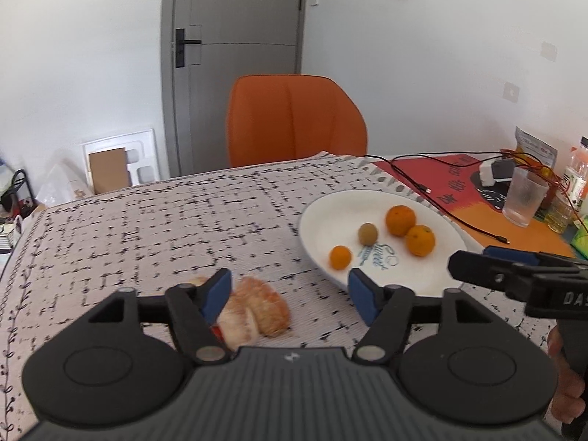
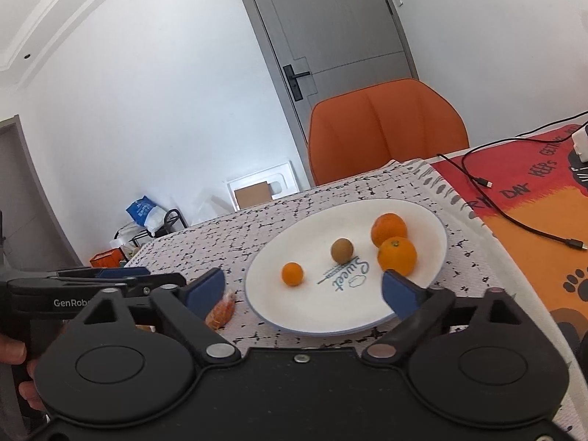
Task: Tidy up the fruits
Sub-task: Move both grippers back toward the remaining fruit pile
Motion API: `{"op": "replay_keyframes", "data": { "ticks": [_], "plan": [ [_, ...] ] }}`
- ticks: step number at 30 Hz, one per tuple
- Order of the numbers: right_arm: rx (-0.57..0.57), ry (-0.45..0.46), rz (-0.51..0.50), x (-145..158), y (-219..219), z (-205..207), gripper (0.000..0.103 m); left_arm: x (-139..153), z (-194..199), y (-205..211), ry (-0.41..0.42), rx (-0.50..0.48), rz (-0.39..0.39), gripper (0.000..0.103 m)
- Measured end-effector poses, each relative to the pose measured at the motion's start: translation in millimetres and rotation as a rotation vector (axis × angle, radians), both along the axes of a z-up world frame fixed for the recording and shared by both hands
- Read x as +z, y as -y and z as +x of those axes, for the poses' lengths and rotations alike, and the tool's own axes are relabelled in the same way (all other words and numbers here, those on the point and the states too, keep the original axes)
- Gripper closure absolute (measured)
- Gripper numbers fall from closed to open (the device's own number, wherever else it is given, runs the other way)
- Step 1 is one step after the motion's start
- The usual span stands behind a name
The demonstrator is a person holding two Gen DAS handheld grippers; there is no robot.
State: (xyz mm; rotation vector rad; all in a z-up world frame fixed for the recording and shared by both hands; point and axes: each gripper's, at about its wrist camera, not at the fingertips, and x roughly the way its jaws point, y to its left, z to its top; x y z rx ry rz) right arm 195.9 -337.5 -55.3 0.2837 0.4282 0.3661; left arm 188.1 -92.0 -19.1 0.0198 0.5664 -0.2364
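left gripper (image 1: pixel 290 296): jaws apart, holding nothing; low centre of the left wrist view, over the tabletop (image 1: pixel 165 220). peeled citrus (image 1: pixel 253 310): on the cloth at lower centre, just behind the left blue pad, outside the plate.
right gripper (image 2: pixel 303 288): jaws apart, holding nothing; low centre of the right wrist view, over the near rim of the plate (image 2: pixel 422 220).
plate contents, right wrist view: small orange (image 2: pixel 292 273) at left, kiwi (image 2: pixel 342 250) at centre, two oranges (image 2: pixel 388 229) (image 2: pixel 397 256) touching at right; "sweet" printed on the plate.
same plate (image 1: pixel 319 217) lies right of centre in the left wrist view.
chair (image 1: pixel 294 121): orange, behind the tabletop, upper centre.
glass (image 1: pixel 523 196): far right, on an orange mat, beside a black cable (image 1: pixel 433 191).
door (image 1: pixel 239 18): grey, top centre.
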Motion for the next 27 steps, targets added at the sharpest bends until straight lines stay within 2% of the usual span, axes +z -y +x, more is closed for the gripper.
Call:
{"op": "replay_keyframes", "data": {
  "ticks": [3,9,17,27],
  "plan": [
    [0.009,0.007,0.005,2,-5,-1,0.000,1,-5,-8,0.014,0.017,-0.001,0.025],
    [0.033,-0.001,0.006,5,-17,-1,0.000,3,-14,-23,0.037,0.053,0.003,0.019],
    [0.072,-0.001,-0.042,7,-40,-4,0.000,0,-24,-46,0.035,0.093,-0.011,0.019],
    [0.122,-0.045,-0.040,0,-61,0,0.000,-8,-34,-78,0.017,0.151,-0.039,0.019]
  ]
}}
